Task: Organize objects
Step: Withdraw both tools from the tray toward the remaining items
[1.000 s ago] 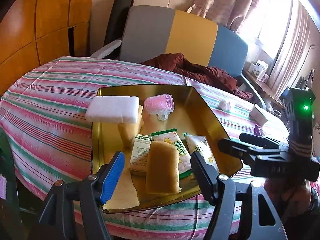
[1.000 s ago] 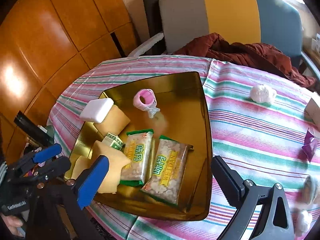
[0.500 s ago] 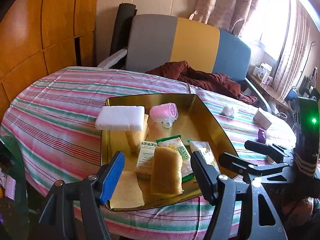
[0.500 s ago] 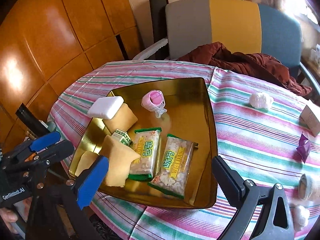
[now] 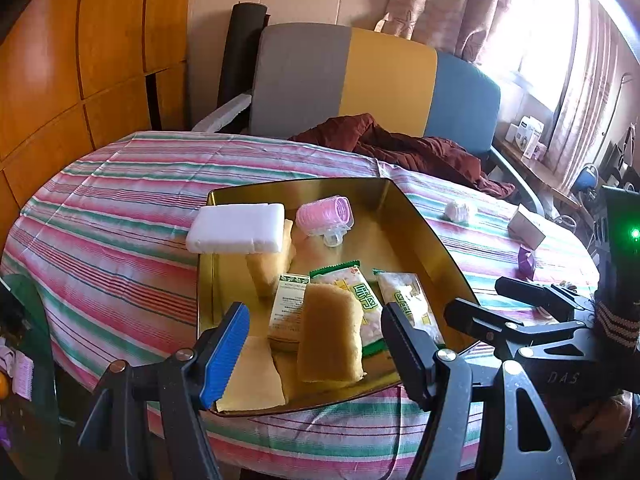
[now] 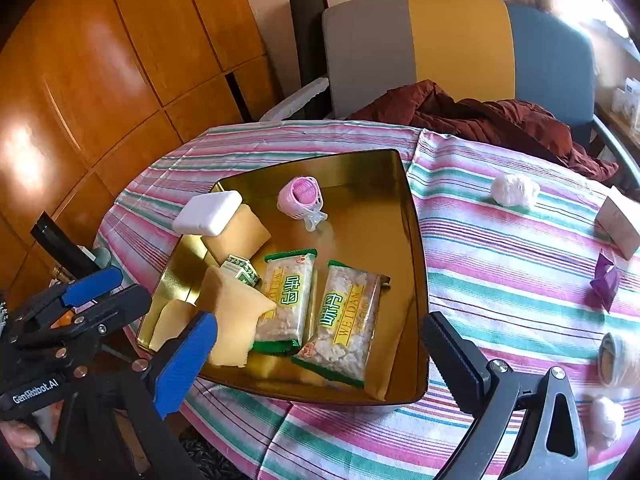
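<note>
Ahead of the grippers a round table under a striped cloth. Beyond it a chair with grey, yellow and blue back panels, a dark red garment heaped on its seat. Wood panelling to the left; to the right, curtains and a bright window.

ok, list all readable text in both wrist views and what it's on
"WEIDAN": right snack packet in the gold tray, beside large green characters I can't read reliably.
Same green characters: left snack packet; Latin text too blurred.
"GenRobot.AI": left tool body, right wrist view.
"DAS": right tool body, left wrist view.
Small green-and-white box: print too small.
</note>
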The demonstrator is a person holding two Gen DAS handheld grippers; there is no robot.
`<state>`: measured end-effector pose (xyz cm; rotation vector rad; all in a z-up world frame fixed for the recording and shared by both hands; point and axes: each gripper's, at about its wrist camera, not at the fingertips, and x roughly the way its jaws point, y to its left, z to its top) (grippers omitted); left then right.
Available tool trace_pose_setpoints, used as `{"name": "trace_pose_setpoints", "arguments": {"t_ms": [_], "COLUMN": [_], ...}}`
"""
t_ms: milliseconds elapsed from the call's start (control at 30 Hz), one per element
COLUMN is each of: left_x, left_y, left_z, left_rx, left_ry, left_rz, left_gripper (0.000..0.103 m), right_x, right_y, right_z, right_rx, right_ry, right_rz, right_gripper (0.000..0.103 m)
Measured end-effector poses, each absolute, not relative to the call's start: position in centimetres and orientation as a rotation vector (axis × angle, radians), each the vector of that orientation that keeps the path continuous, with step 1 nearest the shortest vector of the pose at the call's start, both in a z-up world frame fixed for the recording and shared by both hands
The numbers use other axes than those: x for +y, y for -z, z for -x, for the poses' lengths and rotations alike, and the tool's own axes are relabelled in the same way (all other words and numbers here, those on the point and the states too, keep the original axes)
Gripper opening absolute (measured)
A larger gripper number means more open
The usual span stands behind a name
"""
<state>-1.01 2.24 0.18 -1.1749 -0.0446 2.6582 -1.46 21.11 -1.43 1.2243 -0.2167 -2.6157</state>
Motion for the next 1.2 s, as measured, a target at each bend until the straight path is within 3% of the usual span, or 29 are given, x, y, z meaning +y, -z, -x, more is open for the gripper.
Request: {"name": "trace_pose_setpoints", "arguments": {"t_ms": [767,1200], "left_x": [4.2,6.8], "left_y": [-0.6,-0.8], "left_z": [1.3,2.8], "left_rx": [0.042,0.087], "left_ry": [-2.642,-2.584], "left_rz": [1.171,1.189], "left_gripper": [0.069,0.069], "right_x": [24.5,31.6], "right_y": [1.4,2.0], "right_z": [1.5,1.0], "right_rx": [-0.275,-0.342], "right_ry": [2.686,2.786], "right_rz": [-1.229,-1.326], "right_gripper": [0.103,0.103]}}
